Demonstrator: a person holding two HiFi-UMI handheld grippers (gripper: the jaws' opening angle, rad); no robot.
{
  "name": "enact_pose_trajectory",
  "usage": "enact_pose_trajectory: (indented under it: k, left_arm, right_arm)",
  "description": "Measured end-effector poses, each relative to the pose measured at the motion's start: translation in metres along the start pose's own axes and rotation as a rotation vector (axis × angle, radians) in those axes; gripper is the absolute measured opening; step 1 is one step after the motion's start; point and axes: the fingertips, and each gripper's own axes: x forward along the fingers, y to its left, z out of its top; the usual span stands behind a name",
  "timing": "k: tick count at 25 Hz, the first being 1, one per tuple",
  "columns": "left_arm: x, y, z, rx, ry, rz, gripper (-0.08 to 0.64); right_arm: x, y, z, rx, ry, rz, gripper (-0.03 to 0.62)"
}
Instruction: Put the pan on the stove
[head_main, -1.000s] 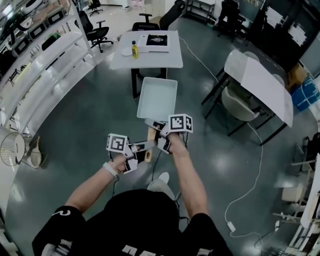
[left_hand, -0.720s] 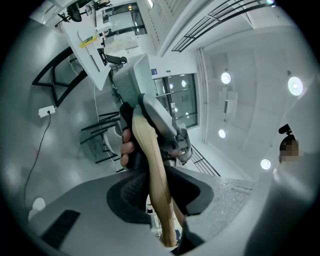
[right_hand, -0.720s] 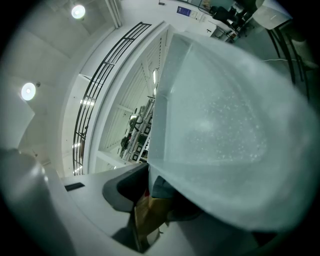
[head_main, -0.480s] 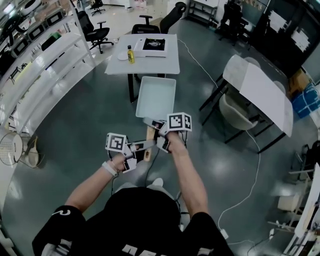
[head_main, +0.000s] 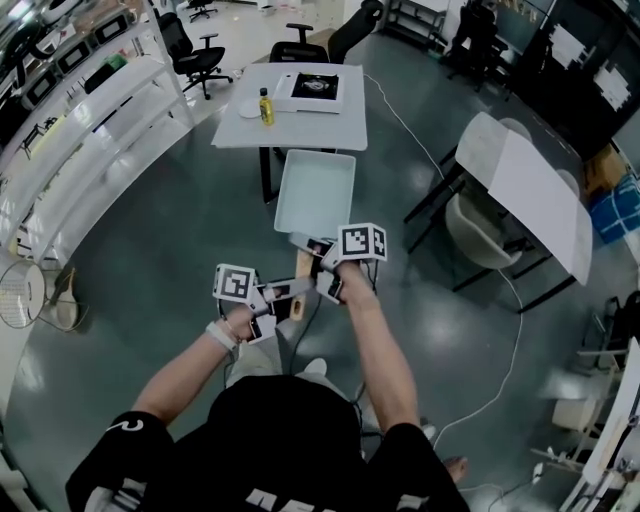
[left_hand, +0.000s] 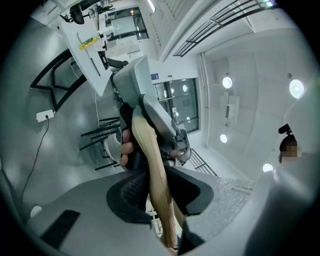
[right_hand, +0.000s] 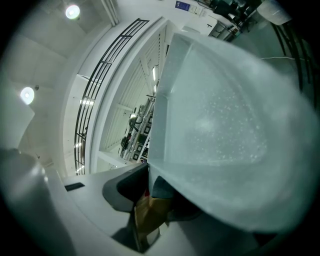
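Pan held over the floor, well apart from the stove
2 grippers share its wooden handle: the left gripper clamps the near end, the right gripper clamps beside the pan body, probably to keep it level.

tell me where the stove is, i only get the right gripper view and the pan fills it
observer: the head view shows the stove on a white table ahead, beyond the pan.
operator: is the left gripper on the handle too
observer: yes, the left gripper has its fingers clamped on the wooden handle.
operator: anything next to the stove
observer: a yellow bottle stands on the table just left of it.
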Motion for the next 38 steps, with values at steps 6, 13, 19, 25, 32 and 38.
enact_pose_trajectory:
  k: [6, 13, 19, 25, 32, 38]
  left_arm:
    - [-0.011, 0.021, 0.055, 0.006, 0.053, -0.02, 0.098]
    - [-0.03, 0.062, 0.153, 0.094, 0.138, 0.063, 0.098]
    - [-0.045, 0.069, 0.214, 0.021, 0.164, -0.003, 0.098]
    - [-0.06, 0.08, 0.251, -0.017, 0.187, -0.034, 0.098]
    - [-0.069, 0.086, 0.28, -0.036, 0.189, -0.067, 0.098]
    - [-0.062, 0.097, 0.303, -0.046, 0.186, -0.053, 0.098]
  right_arm:
    - [0.038, -0.02, 0.042, 0.005, -0.029, -0.04, 0.114]
    - [0.093, -0.038, 0.12, 0.018, -0.09, -0.054, 0.114]
    - [0.142, -0.048, 0.167, 0.03, -0.123, -0.078, 0.114]
    - [0.176, -0.057, 0.193, 0.036, -0.141, -0.103, 0.114]
    - [0.201, -0.061, 0.213, 0.037, -0.138, -0.114, 0.114]
    - [0.209, -0.075, 0.234, 0.049, -0.129, -0.127, 0.114]
